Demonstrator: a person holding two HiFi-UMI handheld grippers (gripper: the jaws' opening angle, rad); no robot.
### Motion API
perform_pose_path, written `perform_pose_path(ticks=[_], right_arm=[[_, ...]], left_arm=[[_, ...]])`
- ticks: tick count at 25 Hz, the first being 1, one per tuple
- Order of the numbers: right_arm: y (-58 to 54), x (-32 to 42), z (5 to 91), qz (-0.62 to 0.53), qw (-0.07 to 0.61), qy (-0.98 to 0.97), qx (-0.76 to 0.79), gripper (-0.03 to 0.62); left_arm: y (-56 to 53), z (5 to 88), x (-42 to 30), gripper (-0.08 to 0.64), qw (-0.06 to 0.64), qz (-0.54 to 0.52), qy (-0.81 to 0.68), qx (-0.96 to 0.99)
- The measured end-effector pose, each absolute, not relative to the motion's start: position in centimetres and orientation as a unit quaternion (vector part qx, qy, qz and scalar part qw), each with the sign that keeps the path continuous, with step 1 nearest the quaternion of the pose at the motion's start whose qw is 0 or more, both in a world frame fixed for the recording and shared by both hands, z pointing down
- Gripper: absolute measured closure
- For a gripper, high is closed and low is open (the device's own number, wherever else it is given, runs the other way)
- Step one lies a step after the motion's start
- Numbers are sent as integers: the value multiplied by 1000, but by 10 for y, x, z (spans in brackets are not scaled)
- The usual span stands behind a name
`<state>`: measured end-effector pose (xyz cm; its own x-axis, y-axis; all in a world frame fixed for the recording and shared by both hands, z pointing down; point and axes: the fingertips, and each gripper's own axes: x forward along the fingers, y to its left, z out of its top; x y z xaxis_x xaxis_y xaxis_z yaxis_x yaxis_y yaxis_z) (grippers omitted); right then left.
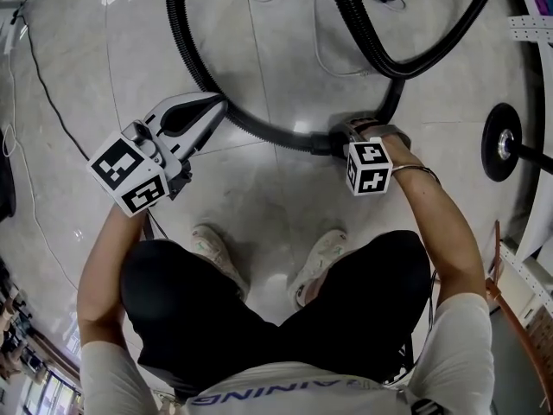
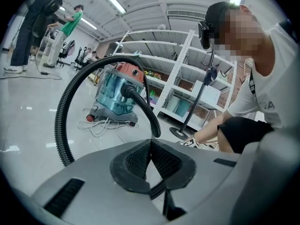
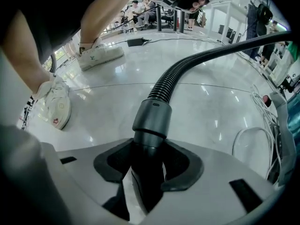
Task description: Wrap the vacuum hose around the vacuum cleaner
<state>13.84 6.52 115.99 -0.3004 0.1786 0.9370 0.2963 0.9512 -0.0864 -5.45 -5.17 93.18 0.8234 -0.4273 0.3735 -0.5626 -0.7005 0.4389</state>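
Your right gripper [image 3: 146, 175] points steeply down, clamping the grey end of the hose [image 1: 259, 132]; your left gripper [image 2: 151, 145], tilted slightly down, is closed on its ribbed length.

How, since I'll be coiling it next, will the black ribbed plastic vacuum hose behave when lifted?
Probably floppy: the black ribbed plastic vacuum hose curves in loose loops over the pale glossy floor, so it would likely sag between grips. Its smooth dark grey cuff, in the right claw, looks rigid and perhaps slippery.
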Motion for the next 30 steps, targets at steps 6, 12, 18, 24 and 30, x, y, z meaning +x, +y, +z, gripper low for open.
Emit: perform_pose_path(ticks=[6,12,18,24,30], right_arm=[[67,143,1152,-59,574,-804,-143,414],[70,131,1094,-39,543,-830,-124,414],[96,110,1012,18,501,-853,-144,414],[122,96,922,66,481,-861,-148,414],[141,76,793,122,439,-878,-149,414]], left_arm=[[-51,925,-57,543,272,118,-275,914],[-52,899,-65,543,268,107,-287,913],[-51,838,-78,543,274,87,-310,906],[-29,766,-93,543,300,84,-330,891],[-3,658,-97,543,316,81,-336,884]])
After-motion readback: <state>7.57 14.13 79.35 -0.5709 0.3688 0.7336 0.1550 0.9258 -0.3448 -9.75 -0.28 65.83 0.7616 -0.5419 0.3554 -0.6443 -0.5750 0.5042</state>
